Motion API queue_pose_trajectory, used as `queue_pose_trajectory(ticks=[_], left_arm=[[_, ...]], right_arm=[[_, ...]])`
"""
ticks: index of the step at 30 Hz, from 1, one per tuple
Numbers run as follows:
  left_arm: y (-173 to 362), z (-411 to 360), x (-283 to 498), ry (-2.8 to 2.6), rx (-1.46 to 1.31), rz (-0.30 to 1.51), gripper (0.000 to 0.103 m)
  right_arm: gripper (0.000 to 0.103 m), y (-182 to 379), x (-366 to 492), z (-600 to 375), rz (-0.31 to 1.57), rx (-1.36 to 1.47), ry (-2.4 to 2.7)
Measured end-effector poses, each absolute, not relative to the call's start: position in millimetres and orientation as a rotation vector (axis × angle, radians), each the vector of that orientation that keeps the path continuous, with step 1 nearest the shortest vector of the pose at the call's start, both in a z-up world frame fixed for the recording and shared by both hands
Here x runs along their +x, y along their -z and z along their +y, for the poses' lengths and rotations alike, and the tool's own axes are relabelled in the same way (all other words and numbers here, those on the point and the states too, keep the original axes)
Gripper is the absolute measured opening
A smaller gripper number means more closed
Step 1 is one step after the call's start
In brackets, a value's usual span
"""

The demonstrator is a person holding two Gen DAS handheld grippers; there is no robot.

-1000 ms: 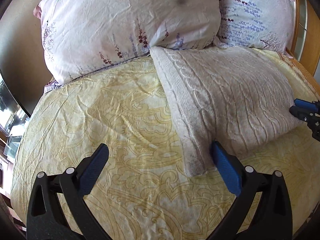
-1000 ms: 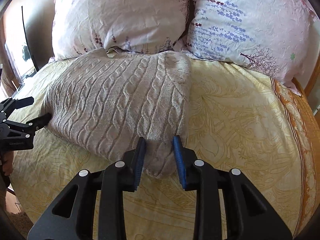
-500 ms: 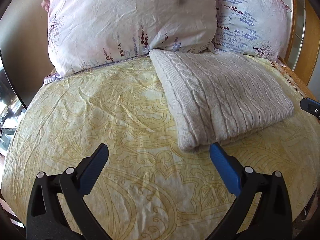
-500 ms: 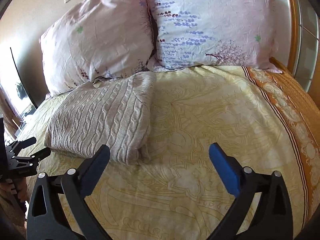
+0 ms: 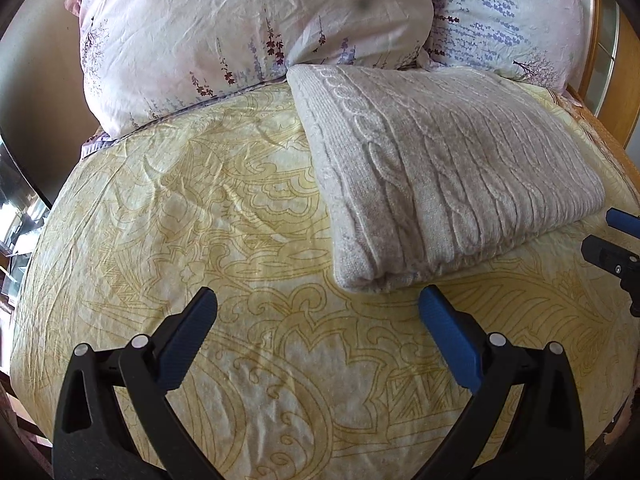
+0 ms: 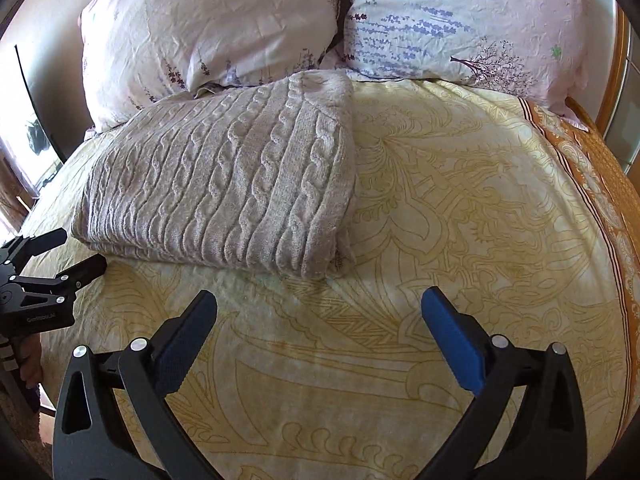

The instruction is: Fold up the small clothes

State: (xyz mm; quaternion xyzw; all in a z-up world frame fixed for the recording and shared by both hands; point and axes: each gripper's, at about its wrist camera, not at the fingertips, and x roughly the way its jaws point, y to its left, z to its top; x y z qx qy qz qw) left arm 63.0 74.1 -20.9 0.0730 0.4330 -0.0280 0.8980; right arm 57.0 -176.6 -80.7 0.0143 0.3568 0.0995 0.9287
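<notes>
sweater (image 5: 448,168), grey cable-knit and folded into a thick rectangle, lies flat on the yellow patterned bedspread (image 5: 192,216), its far edge touching the two floral pillows; the pink-toned pillow (image 5: 248,28) stands behind the sweater's far left corner, and the lavender-print pillow (image 5: 508,16) behind its far right corner; from my right wrist view the same sweater (image 6: 224,184) sits left of centre, with the bedspread (image 6: 460,208) bare to the right of it and an orange patterned border (image 6: 600,184) further right still.

my left gripper (image 5: 316,320) hovers just short of the sweater's near left corner, fingers spread wide apart, nothing between the blue pads (image 5: 448,340); the corner's folded edge sits close to the gap but i am not touching it; seen from the right wrist, this left gripper (image 6: 62,254) points at the sweater's left end, its fingers apart, and whether the upper tip touches the knit i cannot tell.

my right gripper (image 6: 318,318) is near the sweater's near right corner, fingers also wide apart and holding nothing, the pads (image 6: 452,340) over bare bedspread; in the left wrist view the right gripper (image 5: 618,236) shows only at the edge, just beside the sweater's right end, apart from it.
</notes>
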Motion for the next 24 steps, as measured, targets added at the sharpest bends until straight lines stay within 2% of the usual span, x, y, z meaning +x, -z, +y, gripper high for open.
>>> queue_pose_trajectory(ticks=[24], left_arm=[[23.7, 78.0, 62.3, 0.116, 0.089, 0.911, 0.101]], right_arm=[[0.102, 83.5, 63.0, -161.0, 0.801, -0.027, -0.124]])
